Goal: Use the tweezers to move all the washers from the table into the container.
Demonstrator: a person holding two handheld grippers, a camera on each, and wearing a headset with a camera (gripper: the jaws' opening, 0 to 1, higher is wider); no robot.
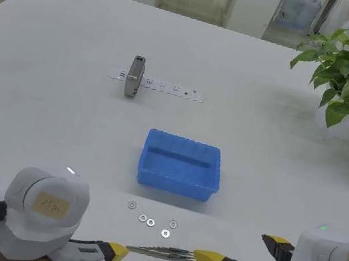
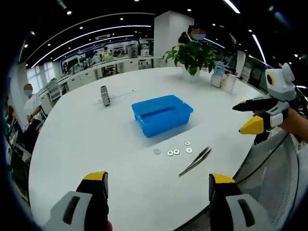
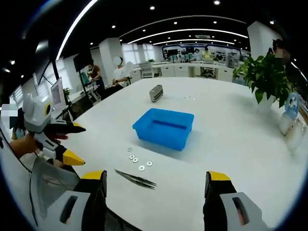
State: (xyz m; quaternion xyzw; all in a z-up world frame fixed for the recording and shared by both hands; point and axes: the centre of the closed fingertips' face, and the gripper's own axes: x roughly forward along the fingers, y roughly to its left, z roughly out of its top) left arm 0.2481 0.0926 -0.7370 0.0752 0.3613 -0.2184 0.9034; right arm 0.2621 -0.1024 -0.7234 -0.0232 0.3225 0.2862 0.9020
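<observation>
Item: tweezers [image 1: 160, 252], lying flat on the white table [image 1: 51, 102], long axis crosswise to us, running from one gripper toward the other.
We log the left gripper [image 2: 158, 178] and the right gripper [image 3: 155, 176] as both gaping and empty. A yellow tip sits just beside each end, and we judge neither clearly nearer.
Washers [image 1: 152, 220]: five, loose, just beyond the tweezers.
Blue container [image 1: 180, 165]: farther on, with no washers that we can see inside.
</observation>
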